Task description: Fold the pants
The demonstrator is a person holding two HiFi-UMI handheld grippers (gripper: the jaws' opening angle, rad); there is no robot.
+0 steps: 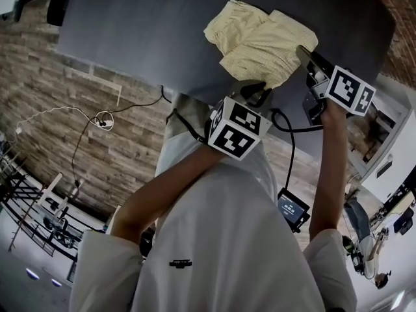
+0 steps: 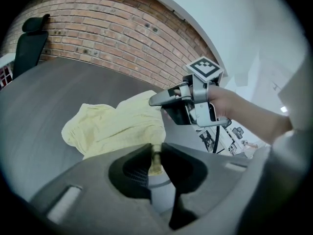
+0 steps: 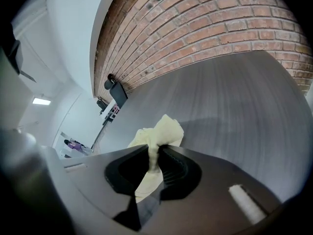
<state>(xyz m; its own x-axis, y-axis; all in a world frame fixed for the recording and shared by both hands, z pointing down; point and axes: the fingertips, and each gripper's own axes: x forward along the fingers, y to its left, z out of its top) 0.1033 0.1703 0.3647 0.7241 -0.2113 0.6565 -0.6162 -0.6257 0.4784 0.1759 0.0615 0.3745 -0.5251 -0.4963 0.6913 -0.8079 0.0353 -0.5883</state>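
Note:
Pale yellow pants (image 1: 260, 39) lie bunched on the dark grey table (image 1: 143, 25), their near edge lifted. My left gripper (image 1: 259, 91) is shut on the near left edge of the pants (image 2: 117, 126); a pinch of cloth shows between its jaws (image 2: 156, 156). At the near right corner, my right gripper (image 1: 303, 52) is shut on the fabric too, with a fold of the pants (image 3: 159, 136) hanging through its jaws (image 3: 154, 156). The left gripper view shows the right gripper (image 2: 159, 100) holding the far corner of the cloth.
A brick wall (image 2: 117, 33) runs along the table's far side, with a black chair (image 2: 29, 43) at its left end. Beside the table, cables (image 1: 97, 119) trail over the wood-look floor (image 1: 97, 148). A small device with a screen (image 1: 292, 208) hangs near my right arm.

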